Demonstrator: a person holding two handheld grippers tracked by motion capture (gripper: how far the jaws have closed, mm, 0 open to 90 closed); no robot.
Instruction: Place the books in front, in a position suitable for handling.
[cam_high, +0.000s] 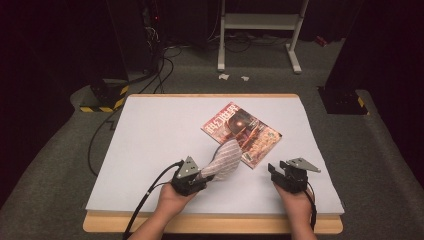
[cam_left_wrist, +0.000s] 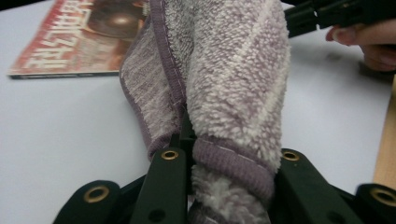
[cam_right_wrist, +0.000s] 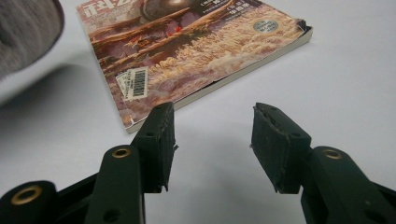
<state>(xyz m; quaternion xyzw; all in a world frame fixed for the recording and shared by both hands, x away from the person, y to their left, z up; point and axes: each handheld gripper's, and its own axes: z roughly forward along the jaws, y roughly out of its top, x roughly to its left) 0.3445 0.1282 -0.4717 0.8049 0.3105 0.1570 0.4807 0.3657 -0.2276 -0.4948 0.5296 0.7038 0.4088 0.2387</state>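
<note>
White sheet (cam_high: 150, 150) covers wooden table (cam_high: 210, 225); grey carpet (cam_high: 50, 160).

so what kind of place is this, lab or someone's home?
Looks like a lab or recording room: dark walls, loose cables on grey carpet, a metal stand behind, and a white-covered table with a magazine and towel.

Overhead view faces forward; both close tongs views share the magazine (cam_high: 242, 133).

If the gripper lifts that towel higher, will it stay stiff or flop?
Probably flop: the towel already bunches and folds where the left gripper pinches it. Its fluffy pile looks soft and likely light. It seems grippy rather than slippery, so it should stay held.
</note>
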